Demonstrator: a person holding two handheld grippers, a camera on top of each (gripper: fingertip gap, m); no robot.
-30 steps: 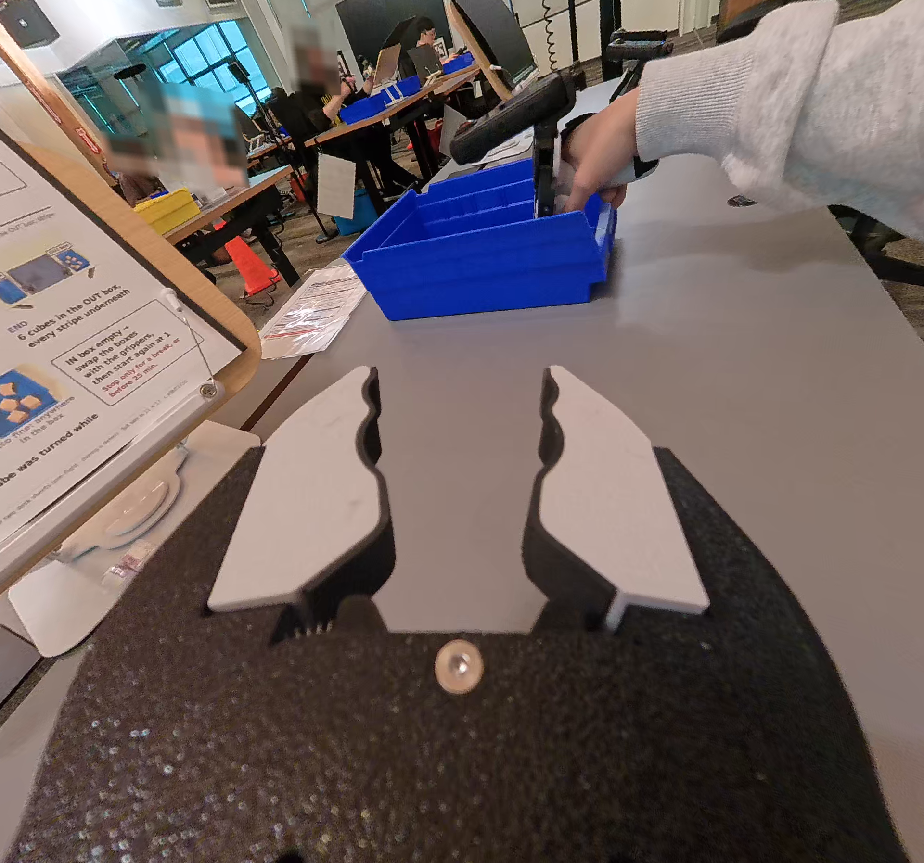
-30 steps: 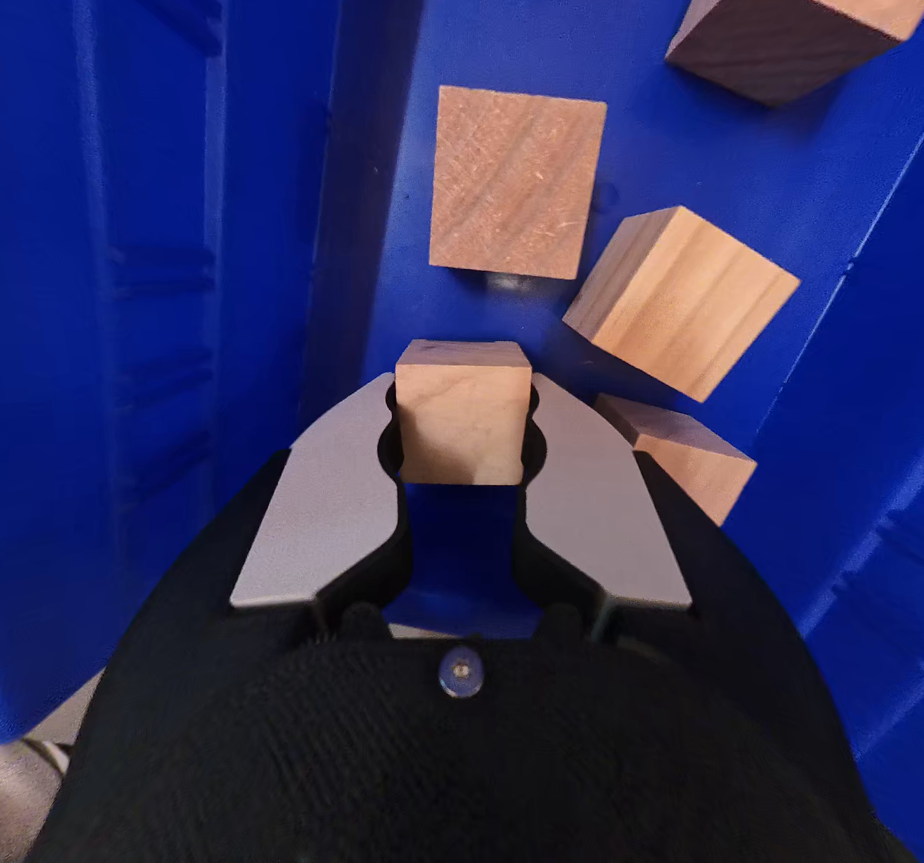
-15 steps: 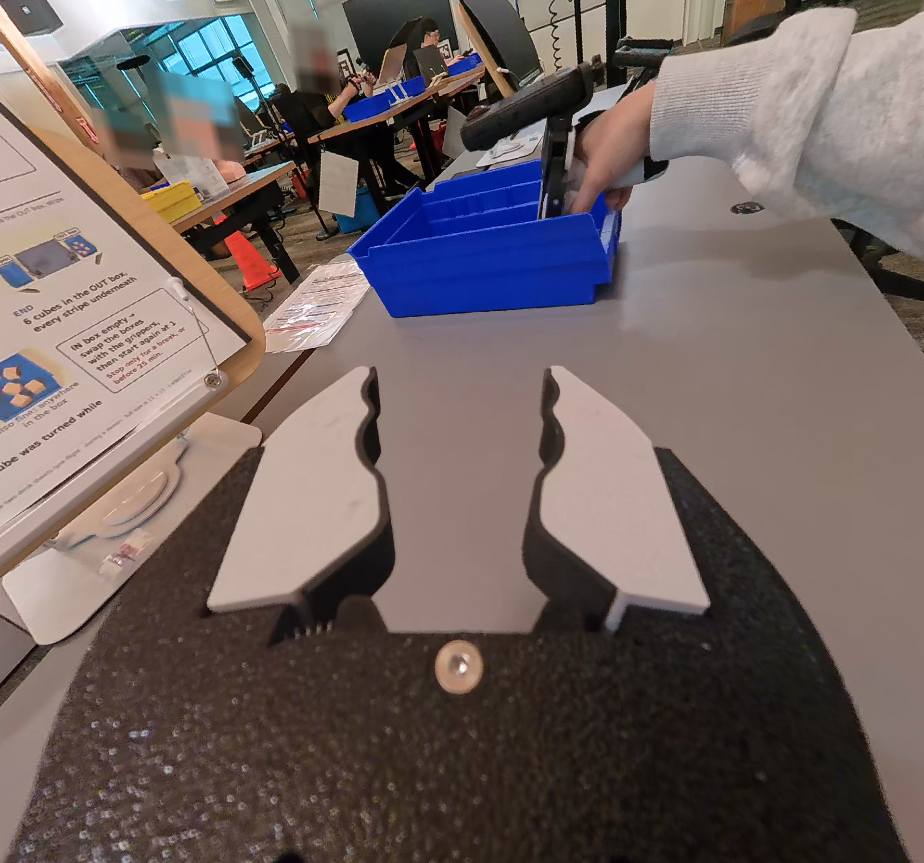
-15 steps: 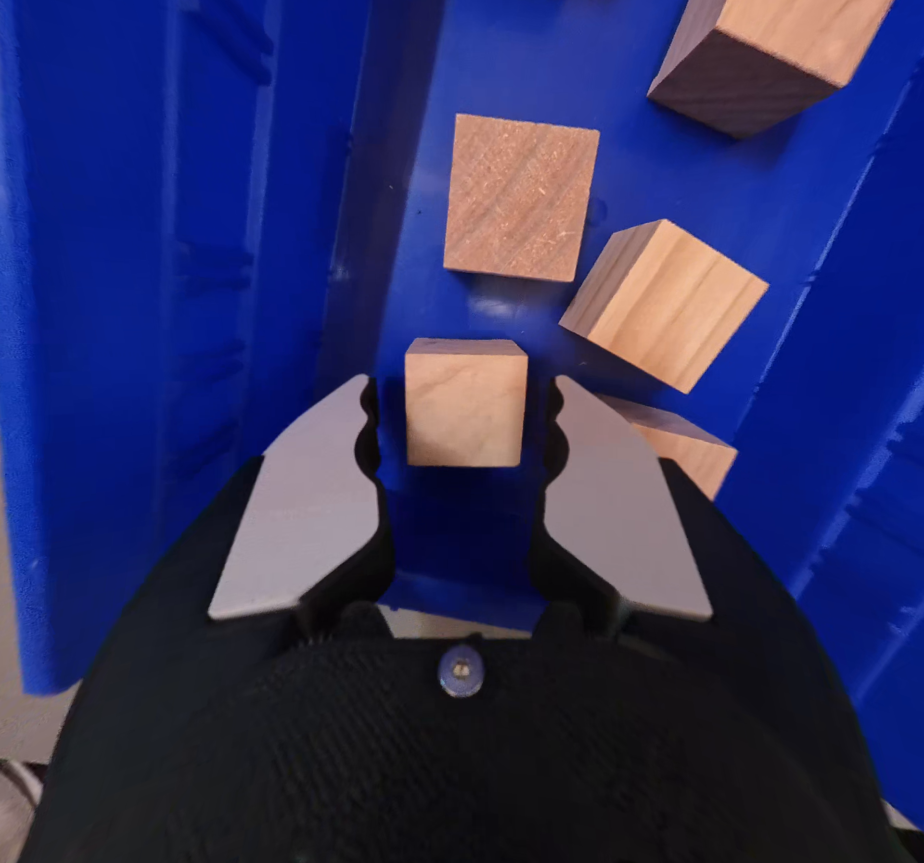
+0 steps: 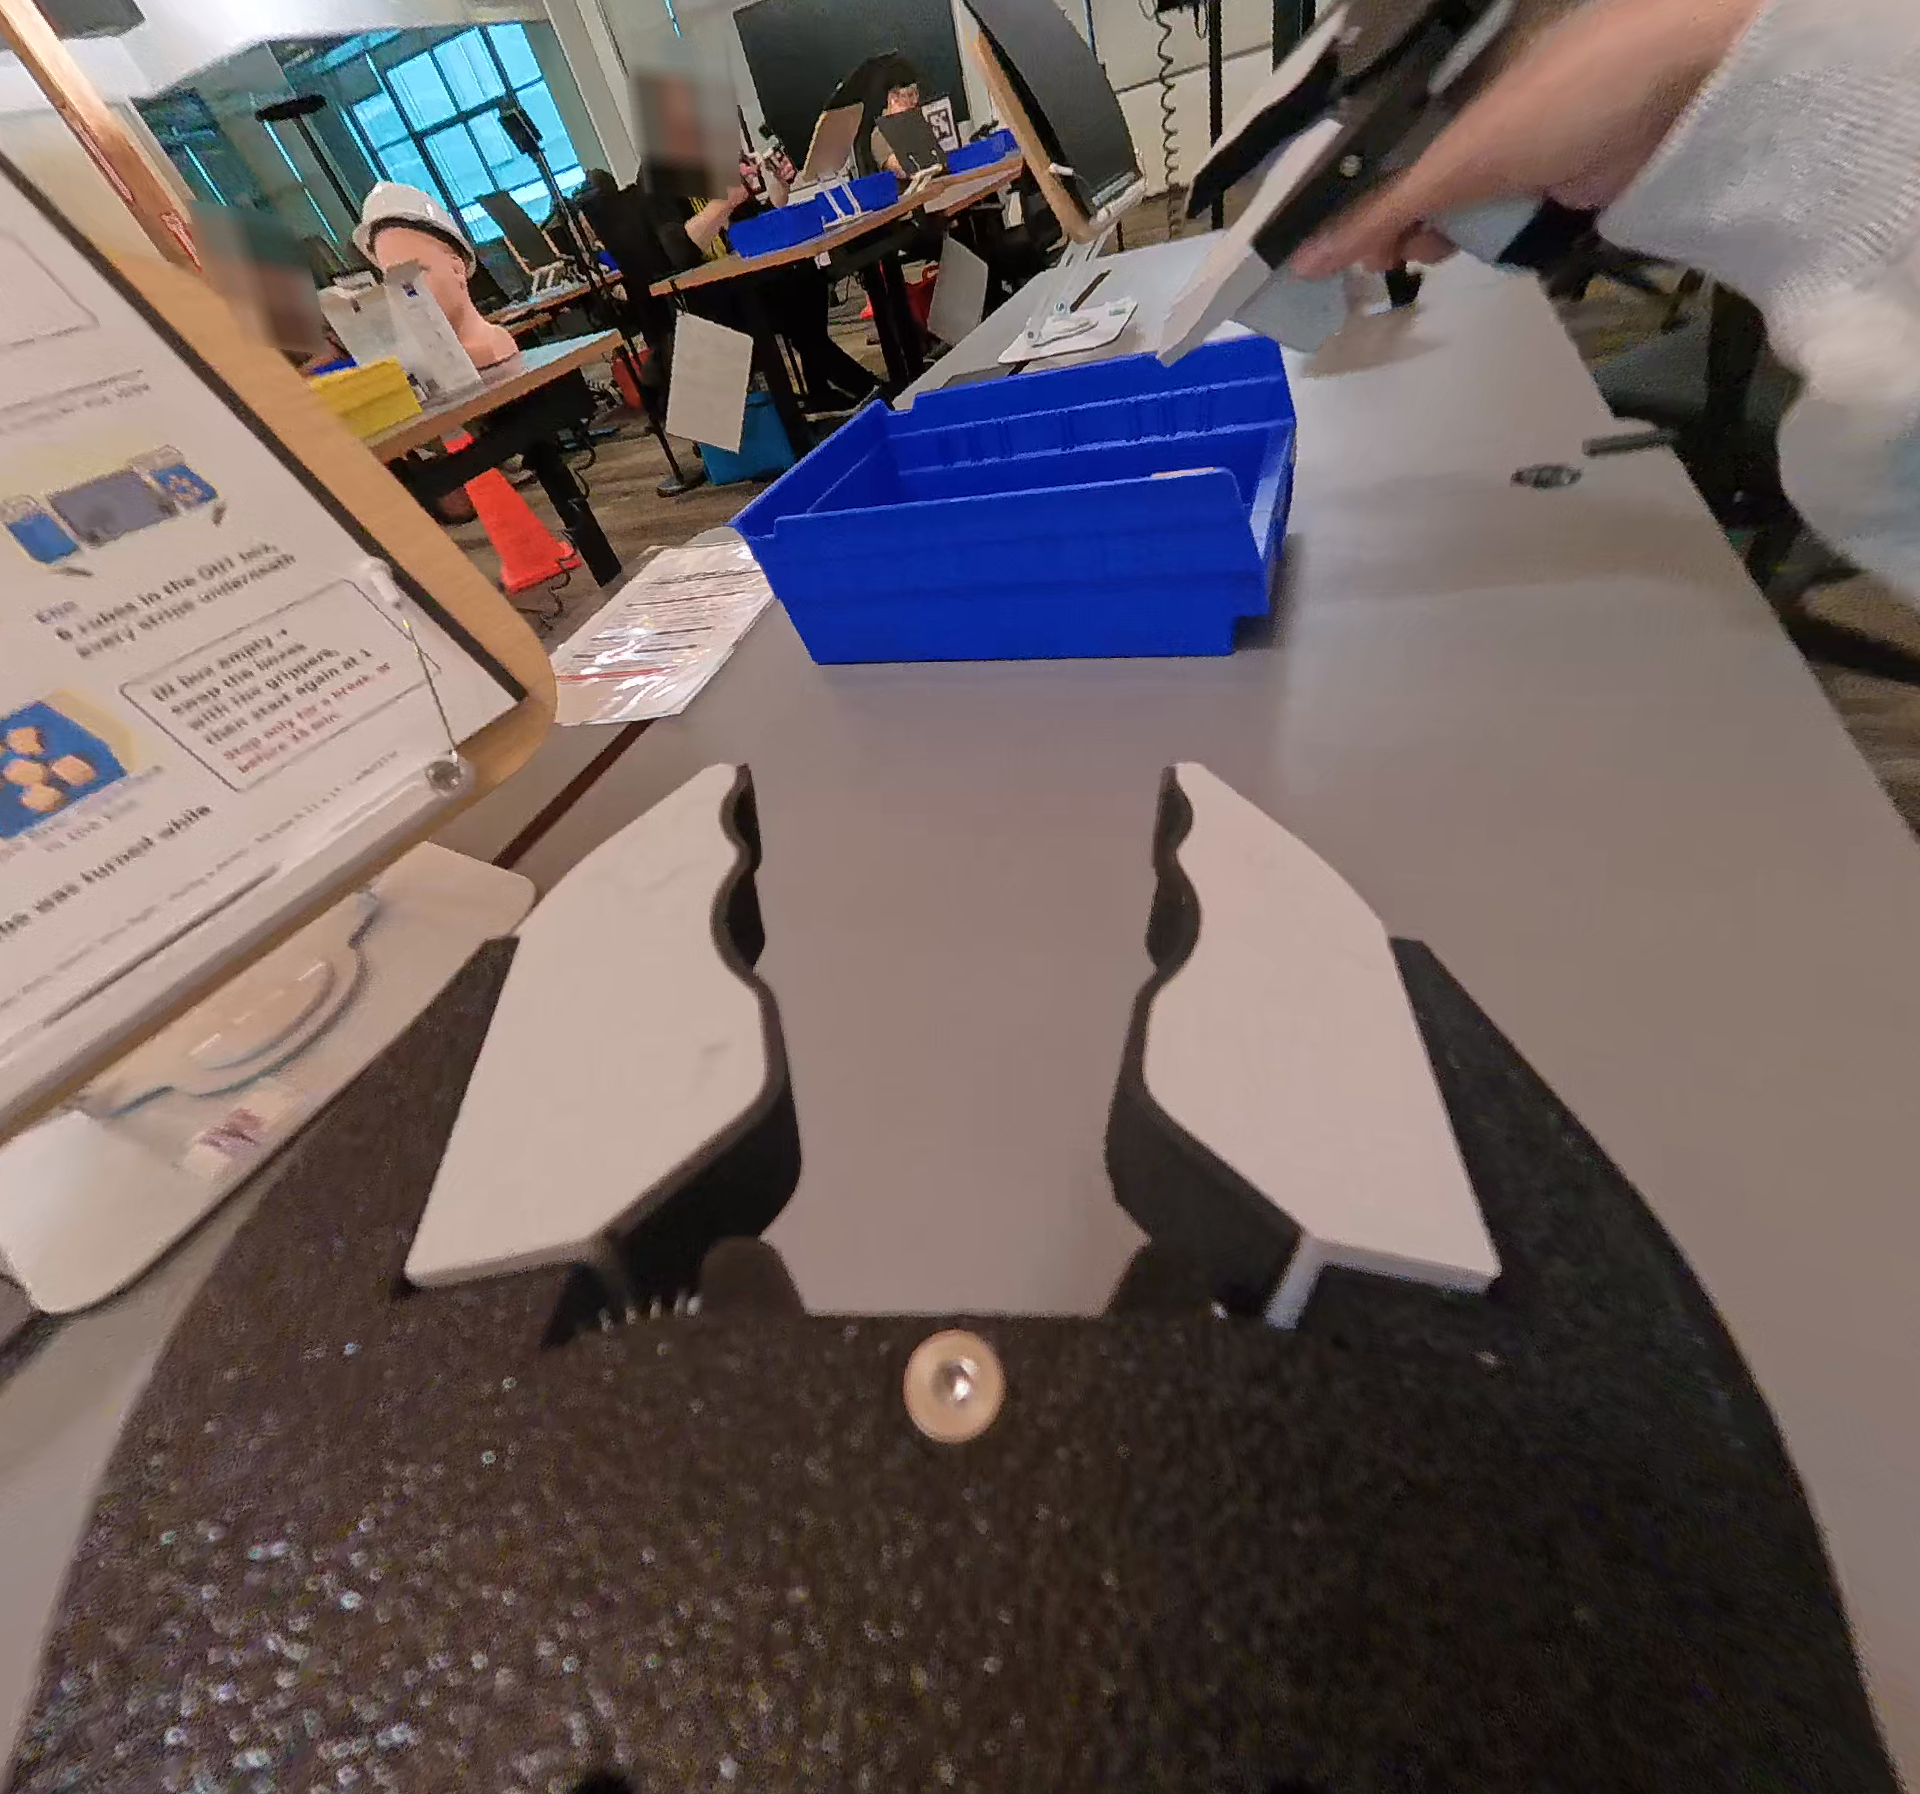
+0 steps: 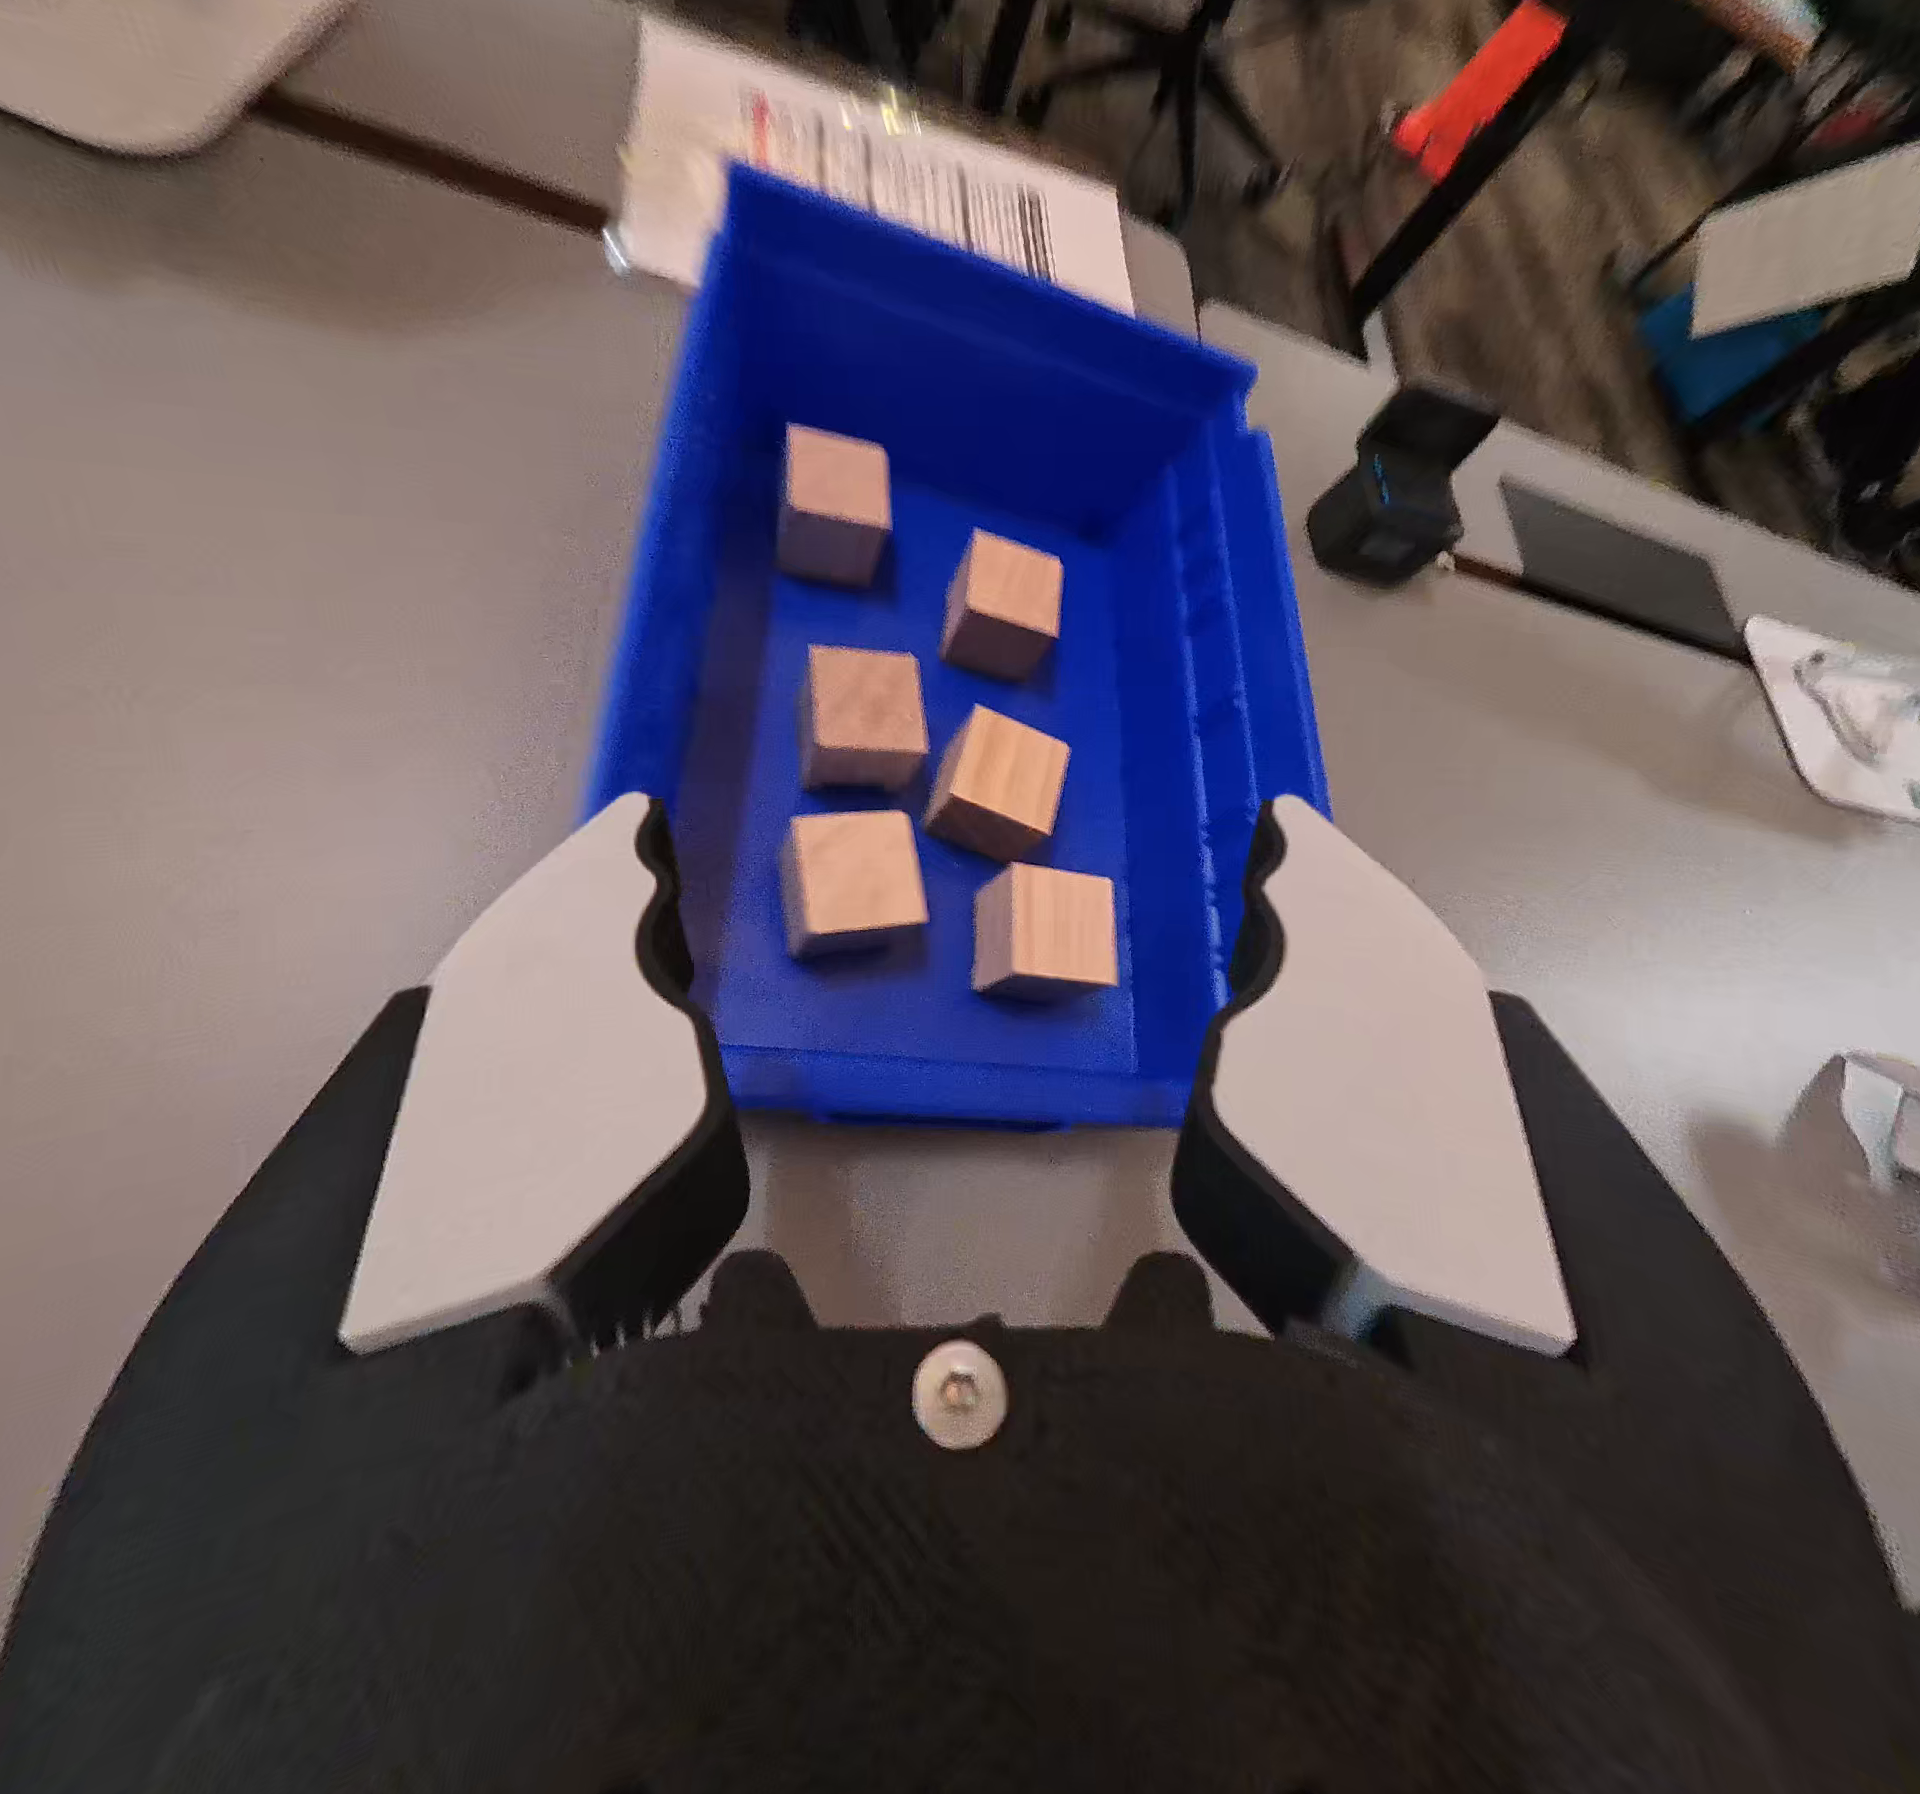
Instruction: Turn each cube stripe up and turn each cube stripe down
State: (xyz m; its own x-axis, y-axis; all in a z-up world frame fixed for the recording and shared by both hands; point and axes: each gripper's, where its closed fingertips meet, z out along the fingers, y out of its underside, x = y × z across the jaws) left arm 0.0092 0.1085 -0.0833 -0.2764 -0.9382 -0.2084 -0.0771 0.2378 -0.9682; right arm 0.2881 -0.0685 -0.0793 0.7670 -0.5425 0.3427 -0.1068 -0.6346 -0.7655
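Observation:
A blue bin (image 6: 1174,1084) stands on the grey table and holds several plain wooden cubes (image 6: 854,883); no stripe shows on any upper face. My right gripper (image 6: 956,913) is open and empty, raised above the bin's near end. In the left wrist view the same bin (image 5: 1023,591) stands farther off on the table, its cubes hidden by its wall, and the right gripper (image 5: 1210,316) hovers above its far right corner, held by a hand in a grey sleeve. My left gripper (image 5: 956,799) is open and empty, low over the bare table (image 5: 1403,757).
An instruction board (image 5: 208,664) on a wooden stand rises at the left. A bagged paper sheet (image 5: 665,627) lies beside the bin's left. A small black device (image 6: 1392,508) and a white stand base (image 6: 1839,716) sit past the bin. Other desks and people are beyond.
My right gripper opened, let go of a cube in the bin, and rose well above the bin. My left gripper stayed open over the table.

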